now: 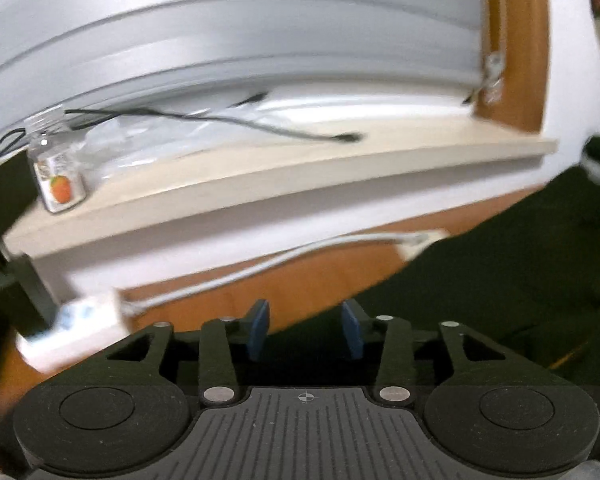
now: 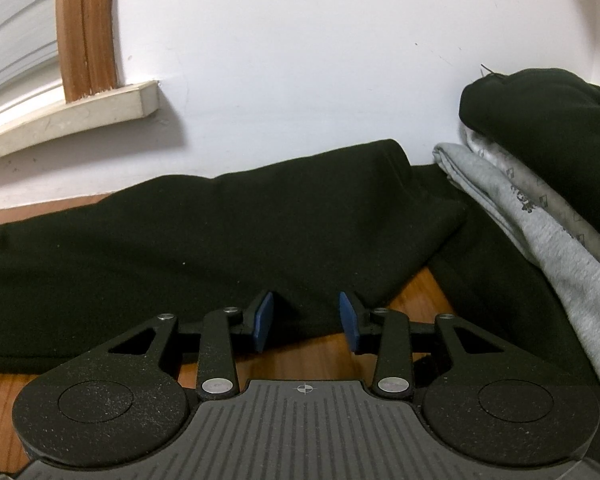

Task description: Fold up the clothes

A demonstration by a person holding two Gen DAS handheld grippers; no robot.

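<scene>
In the blurred left wrist view, the left gripper (image 1: 306,330) has its blue pads apart with nothing between them, above a wooden table (image 1: 300,280); a dark garment (image 1: 500,280) lies to the right. In the right wrist view, the right gripper (image 2: 306,322) is partly open and empty at the near edge of the dark garment (image 2: 180,240), with a grey folded garment (image 2: 520,220) stacked far right.

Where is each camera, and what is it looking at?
Left wrist: sits on the left gripper, open and empty, facing a windowsill with a small jar and a black cable.
Right wrist: sits on the right gripper, open, facing the black garment on the wooden table, with a clothes pile at the right.
Shared: the windowsill and the black garment.
</scene>
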